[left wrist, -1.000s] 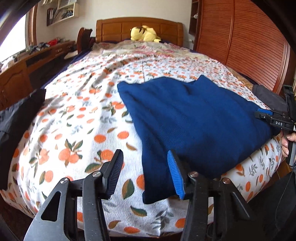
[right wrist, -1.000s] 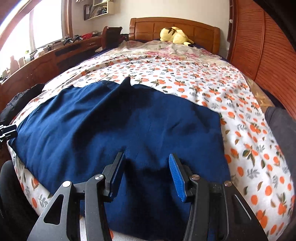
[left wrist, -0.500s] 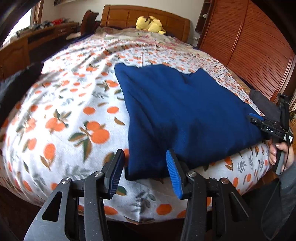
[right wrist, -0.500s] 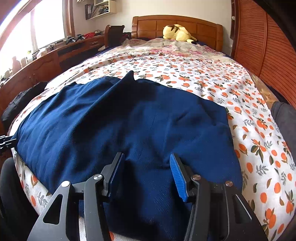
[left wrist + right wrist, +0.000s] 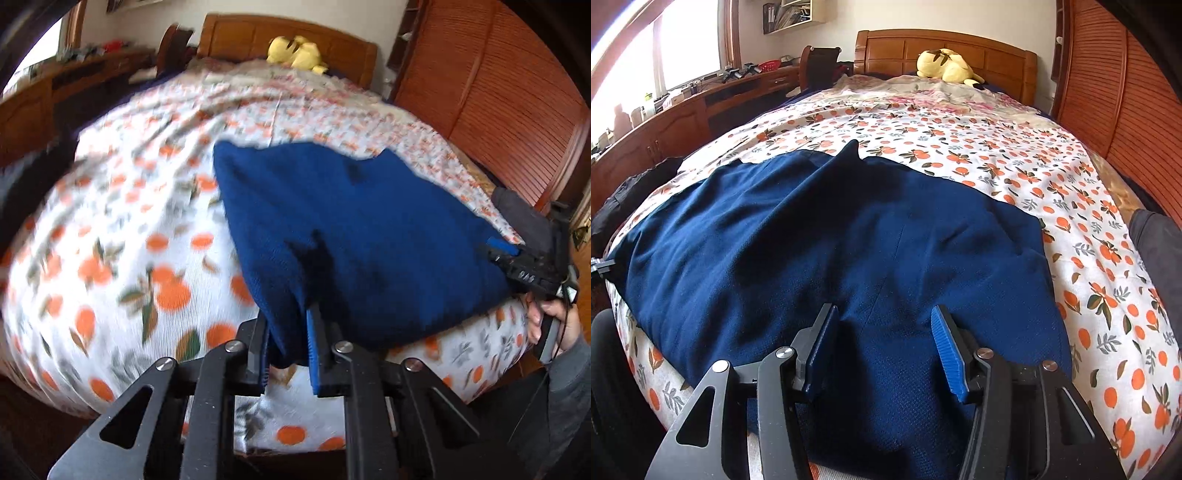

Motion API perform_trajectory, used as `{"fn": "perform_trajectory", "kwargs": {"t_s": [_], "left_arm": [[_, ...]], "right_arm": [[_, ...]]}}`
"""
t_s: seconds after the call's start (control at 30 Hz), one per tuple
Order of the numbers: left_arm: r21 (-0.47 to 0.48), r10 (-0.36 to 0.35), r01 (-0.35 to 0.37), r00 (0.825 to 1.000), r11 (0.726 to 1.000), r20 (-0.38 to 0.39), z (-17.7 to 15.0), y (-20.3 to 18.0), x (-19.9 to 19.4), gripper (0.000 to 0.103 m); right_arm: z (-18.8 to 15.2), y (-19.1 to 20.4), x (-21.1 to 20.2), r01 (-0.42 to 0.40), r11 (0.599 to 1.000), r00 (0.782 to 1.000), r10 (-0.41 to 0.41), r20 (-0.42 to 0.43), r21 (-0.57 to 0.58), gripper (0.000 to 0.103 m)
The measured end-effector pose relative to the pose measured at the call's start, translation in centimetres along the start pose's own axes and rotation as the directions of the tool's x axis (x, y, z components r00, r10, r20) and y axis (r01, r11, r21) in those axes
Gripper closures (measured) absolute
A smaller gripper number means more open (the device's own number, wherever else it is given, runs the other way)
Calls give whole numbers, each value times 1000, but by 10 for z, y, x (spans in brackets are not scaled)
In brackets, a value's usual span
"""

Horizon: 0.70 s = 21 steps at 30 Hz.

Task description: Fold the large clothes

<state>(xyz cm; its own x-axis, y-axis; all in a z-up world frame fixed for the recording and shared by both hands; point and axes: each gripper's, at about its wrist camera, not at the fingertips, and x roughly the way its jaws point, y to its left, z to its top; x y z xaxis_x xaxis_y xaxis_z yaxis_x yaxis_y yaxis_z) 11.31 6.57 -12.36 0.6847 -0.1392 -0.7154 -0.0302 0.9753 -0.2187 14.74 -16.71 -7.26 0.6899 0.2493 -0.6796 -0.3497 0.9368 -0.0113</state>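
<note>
A large navy blue garment (image 5: 362, 236) lies flat across the foot of a bed with an orange-print sheet (image 5: 140, 236). My left gripper (image 5: 288, 343) is shut on the garment's near left corner, with the cloth pinched between the pads at the bed's edge. In the right wrist view the garment (image 5: 831, 236) fills the foreground and my right gripper (image 5: 882, 343) is open, its fingers just above the near hem. The right gripper also shows in the left wrist view (image 5: 524, 266) at the garment's right corner.
A yellow plush toy (image 5: 945, 66) lies by the wooden headboard (image 5: 945, 48). A wooden slatted wardrobe (image 5: 498, 96) stands on the right, a wooden desk (image 5: 683, 122) along the left. Dark clothing (image 5: 1156, 240) lies at the bed's right edge.
My left gripper moved forward onto the garment's near left corner and shut on it. The right gripper stayed open and shifted slightly over the hem.
</note>
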Motion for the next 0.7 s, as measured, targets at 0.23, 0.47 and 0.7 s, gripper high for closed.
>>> {"fn": "perform_trajectory", "kwargs": {"t_s": [0.23, 0.47, 0.7], "left_arm": [[76, -74, 66, 990, 995, 116, 49, -52, -30, 89], [266, -145, 113, 984, 957, 104, 86, -146, -16, 90], [378, -242, 201, 968, 904, 62, 123, -233, -1, 91]], "right_arm": [[-3, -23, -13, -32, 998, 999, 31, 25, 58, 49], [-18, -51, -36, 4, 995, 998, -9, 57, 99, 49], [-41, -87, -59, 45, 986, 995, -58, 77, 160, 49]]}}
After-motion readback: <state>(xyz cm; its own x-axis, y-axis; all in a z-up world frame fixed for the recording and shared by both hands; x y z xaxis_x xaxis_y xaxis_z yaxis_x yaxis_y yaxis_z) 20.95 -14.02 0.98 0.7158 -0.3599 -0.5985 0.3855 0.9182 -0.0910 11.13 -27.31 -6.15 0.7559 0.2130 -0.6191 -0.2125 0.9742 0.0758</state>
